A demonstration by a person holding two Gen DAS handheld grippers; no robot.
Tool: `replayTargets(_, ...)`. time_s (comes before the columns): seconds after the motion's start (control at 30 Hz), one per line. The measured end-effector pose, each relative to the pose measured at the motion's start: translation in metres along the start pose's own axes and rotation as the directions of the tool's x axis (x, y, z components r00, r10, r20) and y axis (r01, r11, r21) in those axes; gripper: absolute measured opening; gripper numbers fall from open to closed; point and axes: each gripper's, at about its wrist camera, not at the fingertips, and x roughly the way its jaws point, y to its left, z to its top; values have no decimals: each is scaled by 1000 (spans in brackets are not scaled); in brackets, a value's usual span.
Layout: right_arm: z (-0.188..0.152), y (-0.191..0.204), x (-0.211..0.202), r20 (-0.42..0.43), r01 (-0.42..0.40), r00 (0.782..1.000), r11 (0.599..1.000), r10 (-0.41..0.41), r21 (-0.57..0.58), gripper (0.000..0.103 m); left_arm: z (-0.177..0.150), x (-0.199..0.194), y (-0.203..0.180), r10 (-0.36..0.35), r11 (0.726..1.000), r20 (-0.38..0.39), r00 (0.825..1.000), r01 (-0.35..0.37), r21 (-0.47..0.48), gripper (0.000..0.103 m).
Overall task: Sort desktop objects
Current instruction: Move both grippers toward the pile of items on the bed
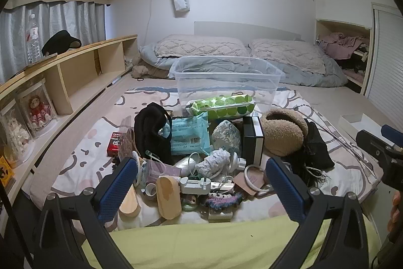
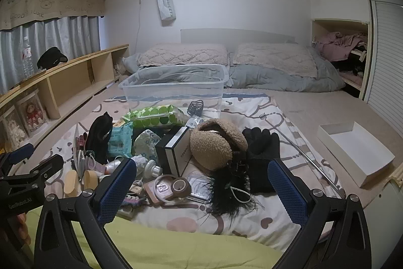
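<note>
A pile of small objects lies on a patterned sheet [image 1: 83, 158]. It holds a green dotted pack [image 1: 221, 106], a teal wipes pack [image 1: 187, 132], a black-and-white box [image 1: 253, 138], tan fleece earmuffs [image 1: 283, 132], a wooden oval piece [image 1: 168, 197] and black gloves [image 2: 262, 143]. A clear plastic bin [image 1: 226, 77] stands behind the pile. My left gripper [image 1: 201, 168] is open and empty, hovering over the near edge of the pile. My right gripper [image 2: 201, 169] is open and empty, over a tape roll [image 2: 181, 185] and black feathery item [image 2: 226, 193].
A white shallow tray [image 2: 357, 150] lies at the right on the mattress. A wooden shelf [image 1: 75, 72] with doll cases runs along the left. Pillows and a blanket [image 1: 289, 59] lie at the back. A yellow-green cover [image 1: 201, 243] is nearest me.
</note>
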Motion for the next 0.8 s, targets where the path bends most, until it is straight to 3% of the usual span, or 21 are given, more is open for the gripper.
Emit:
replayTargets(0.37, -3, 1, 9, -14, 1, 1000, 1000, -1, -8, 103, 0, 12, 1, -3, 1000, -10, 1000, 3, 3, 103)
replayTargets(0.8, 12, -31, 18, 34, 61, 998, 998, -62, 30, 103, 14, 11, 38, 90, 996, 123, 988, -86, -40, 103)
